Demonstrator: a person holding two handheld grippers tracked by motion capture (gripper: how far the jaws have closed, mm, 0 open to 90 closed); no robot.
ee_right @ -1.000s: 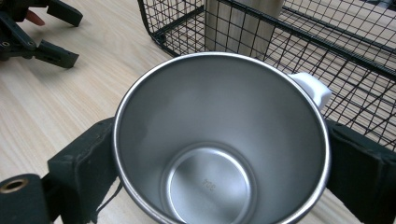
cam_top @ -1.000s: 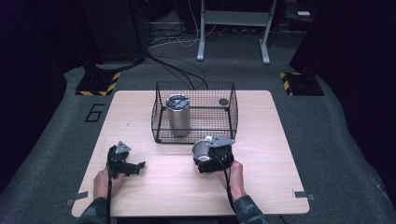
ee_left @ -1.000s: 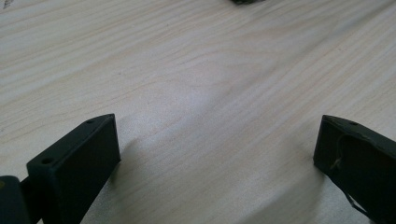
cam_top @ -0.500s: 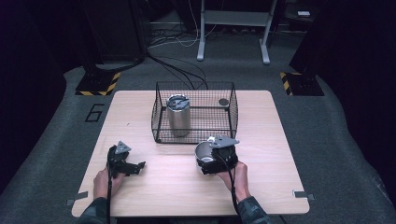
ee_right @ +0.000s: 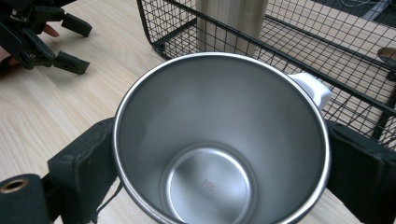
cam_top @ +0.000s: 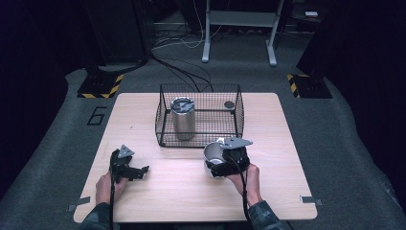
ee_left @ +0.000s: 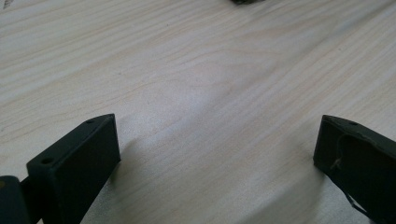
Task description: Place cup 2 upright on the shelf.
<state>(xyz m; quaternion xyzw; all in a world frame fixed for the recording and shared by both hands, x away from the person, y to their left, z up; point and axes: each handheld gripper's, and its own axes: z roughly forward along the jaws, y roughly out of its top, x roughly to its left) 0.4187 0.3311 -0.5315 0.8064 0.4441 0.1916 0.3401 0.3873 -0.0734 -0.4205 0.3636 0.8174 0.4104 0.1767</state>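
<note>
Reading what can be read first: stamped in the bottom of the steel cup (ee_right: 219, 154) you hold are three small digits that look like 304, seen upside down in the right gripper view, and a large 6 (cam_top: 97, 115) is marked on the floor just off the table's (cam_top: 287, 143) far left corner. The tumbler's lid carries no legible writing.

Your right gripper (cam_top: 225, 160) has its two black jaws pressed against opposite sides of that cup, clamping it just above the wood on the near right part of the table, right in front of the wire basket (cam_top: 200, 89). Its open mouth faces the camera, and a white handle (ee_right: 312, 89) sticks out toward the basket.

Your left gripper (cam_top: 139, 173) rests on the near left of the table, well apart from the cup, its jaws spread wide with only bare wood between them.

Counting: one cup, one basket, one tall steel tumbler (cam_top: 183, 120) standing upright in the basket's left end, and one small dark round thing (cam_top: 229, 104) at its far right corner.
</note>
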